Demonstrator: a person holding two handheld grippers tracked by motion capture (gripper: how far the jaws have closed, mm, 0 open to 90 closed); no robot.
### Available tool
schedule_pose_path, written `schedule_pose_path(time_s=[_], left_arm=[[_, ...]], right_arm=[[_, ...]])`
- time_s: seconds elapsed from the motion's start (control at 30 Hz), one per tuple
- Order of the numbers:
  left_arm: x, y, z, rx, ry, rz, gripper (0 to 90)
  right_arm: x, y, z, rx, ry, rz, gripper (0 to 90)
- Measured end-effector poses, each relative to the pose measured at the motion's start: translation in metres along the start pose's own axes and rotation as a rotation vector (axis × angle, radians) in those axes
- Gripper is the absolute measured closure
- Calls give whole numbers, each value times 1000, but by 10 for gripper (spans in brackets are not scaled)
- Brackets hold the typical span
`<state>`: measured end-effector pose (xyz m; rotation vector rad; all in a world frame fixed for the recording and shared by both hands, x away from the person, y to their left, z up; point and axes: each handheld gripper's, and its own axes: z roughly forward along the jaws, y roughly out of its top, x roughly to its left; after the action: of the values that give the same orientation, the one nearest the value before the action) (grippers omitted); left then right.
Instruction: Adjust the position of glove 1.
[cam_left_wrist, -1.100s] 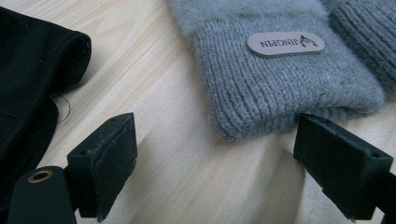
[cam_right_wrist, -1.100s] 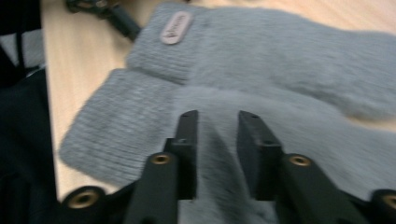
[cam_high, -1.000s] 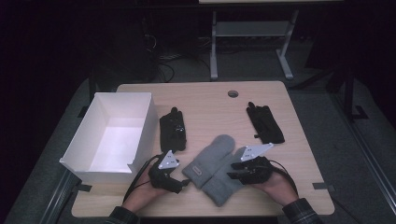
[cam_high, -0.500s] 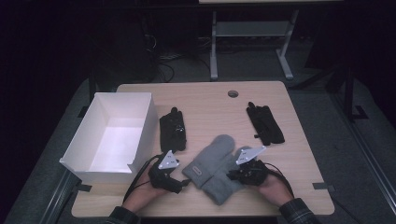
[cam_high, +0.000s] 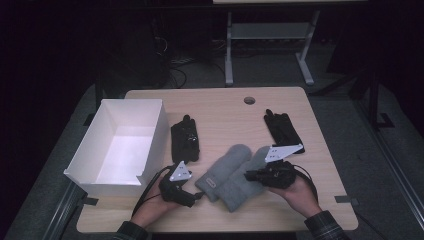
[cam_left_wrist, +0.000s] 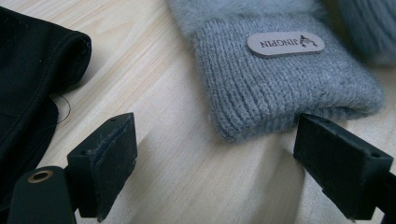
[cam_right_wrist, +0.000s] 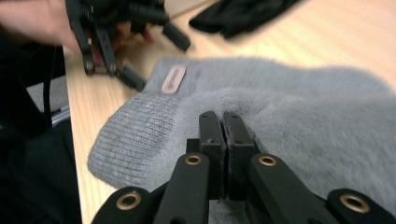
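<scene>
Two grey mittens lie overlapped at the table's front. The left mitten (cam_high: 220, 170) carries a small label on its ribbed cuff (cam_left_wrist: 280, 88). My left gripper (cam_high: 196, 196) is open and rests on the table, its jaws (cam_left_wrist: 212, 154) either side of that cuff's corner without touching it. The right mitten (cam_high: 240, 192) lies partly over the first. My right gripper (cam_high: 248, 175) is shut, its tips (cam_right_wrist: 219, 116) pinched into this mitten's fuzzy fabric (cam_right_wrist: 303, 130). The left gripper (cam_right_wrist: 156, 58) is seen beyond.
A white open box (cam_high: 150, 135) stands at the table's left. One black glove (cam_high: 185, 137) lies beside it, its edge close to my left jaw (cam_left_wrist: 28, 84). Another black glove (cam_high: 282, 127) lies at the right rear. A cable hole (cam_high: 249, 100) sits near the far edge.
My right gripper has shifted slightly left onto the right mitten and lifted a little. The left hand and both black gloves have stayed put.
</scene>
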<state>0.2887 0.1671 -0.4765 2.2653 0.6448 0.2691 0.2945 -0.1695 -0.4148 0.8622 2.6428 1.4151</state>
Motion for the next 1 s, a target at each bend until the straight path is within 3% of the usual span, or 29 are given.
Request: schedule_pose_path(time_s=[0.07, 0.17, 0.3, 0.67, 1.0], left_arm=[[0, 0, 0, -4, 1, -2, 127], [0, 0, 0, -5, 0, -6, 127], [0, 0, 0, -4, 2, -2, 128], [0, 0, 0, -4, 2, 0, 128], [0, 0, 0, -3, 2, 1, 128]], right_arm=[[-4, 7, -2, -26, -9, -11, 890], [-10, 14, -3, -63, 1, 12, 890], [-14, 24, 3, -79, 14, 10, 889], [-10, 47, 39, -58, 68, -17, 889], [-14, 47, 52, -40, 83, -22, 887]])
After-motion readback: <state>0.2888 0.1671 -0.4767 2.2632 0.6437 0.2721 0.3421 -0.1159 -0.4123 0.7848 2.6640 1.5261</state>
